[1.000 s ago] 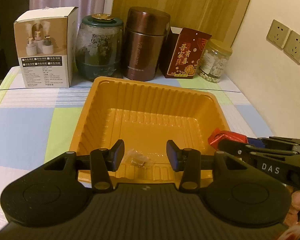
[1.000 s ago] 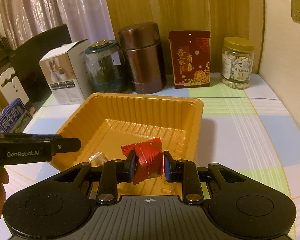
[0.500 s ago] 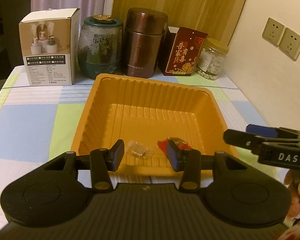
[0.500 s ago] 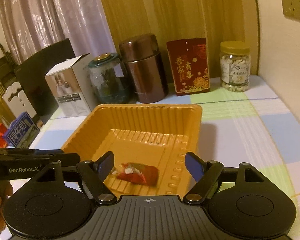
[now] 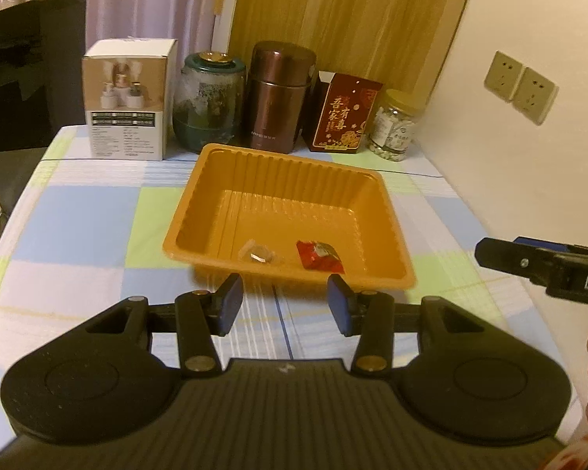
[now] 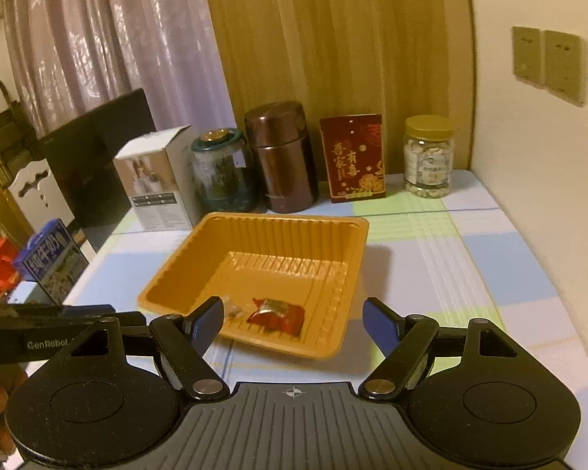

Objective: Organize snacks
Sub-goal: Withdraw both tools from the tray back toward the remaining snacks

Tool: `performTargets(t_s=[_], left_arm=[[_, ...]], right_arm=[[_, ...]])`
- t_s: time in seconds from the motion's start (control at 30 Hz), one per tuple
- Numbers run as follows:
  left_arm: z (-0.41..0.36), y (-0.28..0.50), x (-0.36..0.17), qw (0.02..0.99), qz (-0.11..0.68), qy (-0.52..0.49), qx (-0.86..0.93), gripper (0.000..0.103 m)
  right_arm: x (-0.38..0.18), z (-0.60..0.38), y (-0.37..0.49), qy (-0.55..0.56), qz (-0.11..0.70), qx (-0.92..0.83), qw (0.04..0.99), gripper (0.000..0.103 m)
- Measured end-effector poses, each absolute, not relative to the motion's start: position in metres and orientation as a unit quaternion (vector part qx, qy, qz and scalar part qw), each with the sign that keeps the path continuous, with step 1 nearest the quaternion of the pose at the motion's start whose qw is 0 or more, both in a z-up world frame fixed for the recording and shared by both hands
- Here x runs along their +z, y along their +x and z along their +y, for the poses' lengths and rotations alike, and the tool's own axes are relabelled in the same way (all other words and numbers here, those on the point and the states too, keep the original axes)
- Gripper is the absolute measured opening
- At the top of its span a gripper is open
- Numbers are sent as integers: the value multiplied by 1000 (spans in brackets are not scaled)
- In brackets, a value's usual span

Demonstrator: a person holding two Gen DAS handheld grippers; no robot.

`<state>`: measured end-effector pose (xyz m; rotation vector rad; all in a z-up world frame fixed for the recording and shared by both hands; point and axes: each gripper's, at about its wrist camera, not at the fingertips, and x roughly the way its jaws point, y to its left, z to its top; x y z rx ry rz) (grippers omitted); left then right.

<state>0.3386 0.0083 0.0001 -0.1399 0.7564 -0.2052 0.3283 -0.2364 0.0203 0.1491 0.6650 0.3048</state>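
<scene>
Above the tablecloth (image 5: 78, 211), both grippers hover agape.

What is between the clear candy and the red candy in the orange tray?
Nothing: only bare floor of the orange tray separates the clear candy and red candy, in the left wrist view.

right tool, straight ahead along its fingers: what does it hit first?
Probably the near rim of the orange tray, which lies just ahead of the open right tool. Beyond it sits the red snack packet. Depth is unclear, so it might clear the rim and meet the packet.
</scene>
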Motion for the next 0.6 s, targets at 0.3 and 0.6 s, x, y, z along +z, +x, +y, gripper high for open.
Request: performTargets(t_s=[0.3,0.6], left_arm=[[17,253,23,929,353,-67,-91,47],[13,180,27,932,345,-53,-92,50]], right_arm=[[52,-237,245,91,324,151,929,78],[48,-239,177,116,327,145,927,78]])
